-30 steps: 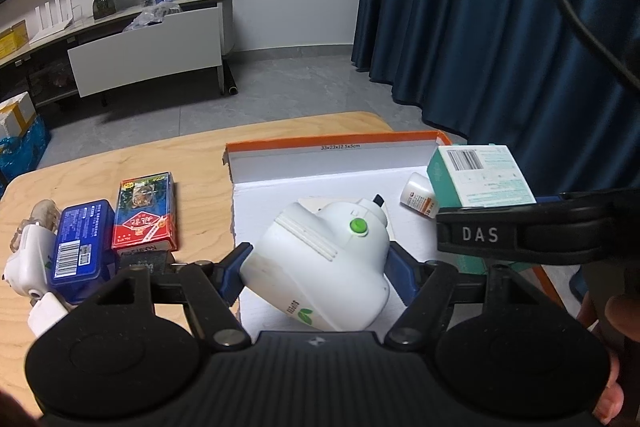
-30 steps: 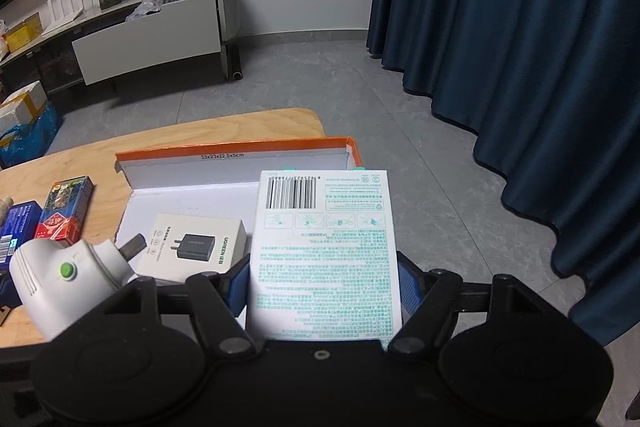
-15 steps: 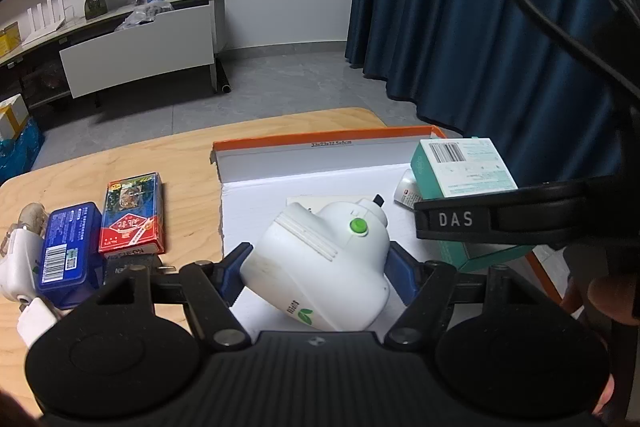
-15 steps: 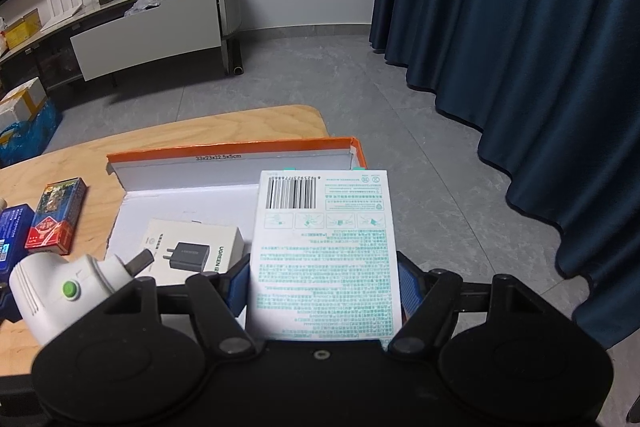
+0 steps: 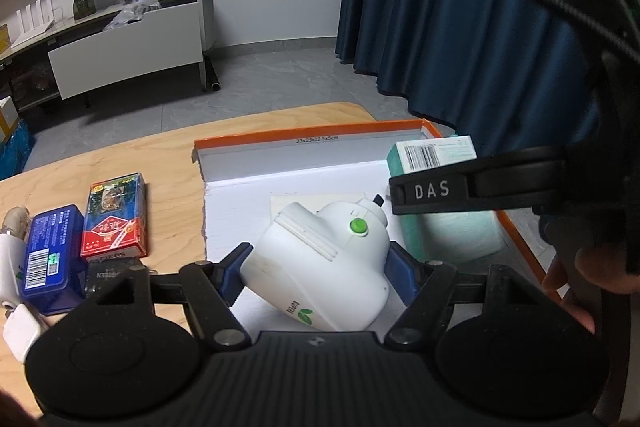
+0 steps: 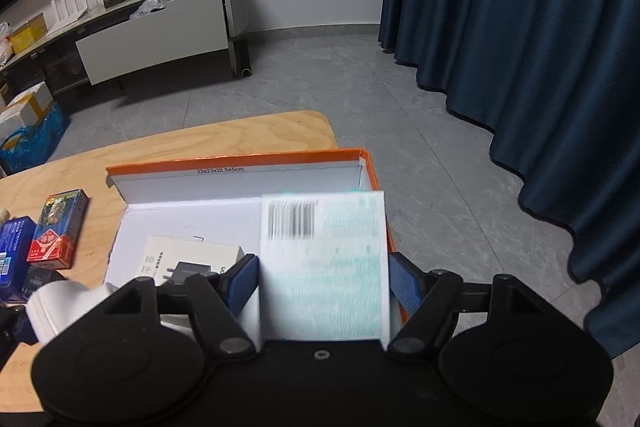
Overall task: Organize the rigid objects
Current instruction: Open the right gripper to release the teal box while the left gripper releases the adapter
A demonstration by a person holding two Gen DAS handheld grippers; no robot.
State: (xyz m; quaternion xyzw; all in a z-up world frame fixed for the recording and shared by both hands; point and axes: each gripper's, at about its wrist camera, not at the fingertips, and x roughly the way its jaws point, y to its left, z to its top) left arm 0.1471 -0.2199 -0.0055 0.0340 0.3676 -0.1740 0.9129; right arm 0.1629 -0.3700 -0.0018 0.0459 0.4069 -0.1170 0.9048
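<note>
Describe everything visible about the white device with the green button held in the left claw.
The white device is a rounded, glossy plastic body with raised ribs on top, a round green button, a short dark-tipped nozzle at its far end and a green leaf logo with small lettering near its base. It lies tilted, nozzle pointing away, clamped at its sides between the left claw's blue pads, above the white floor of the orange-rimmed box.

Glossy plastic device [image 5: 324, 259] — wood table [image 5: 168, 163]
</note>
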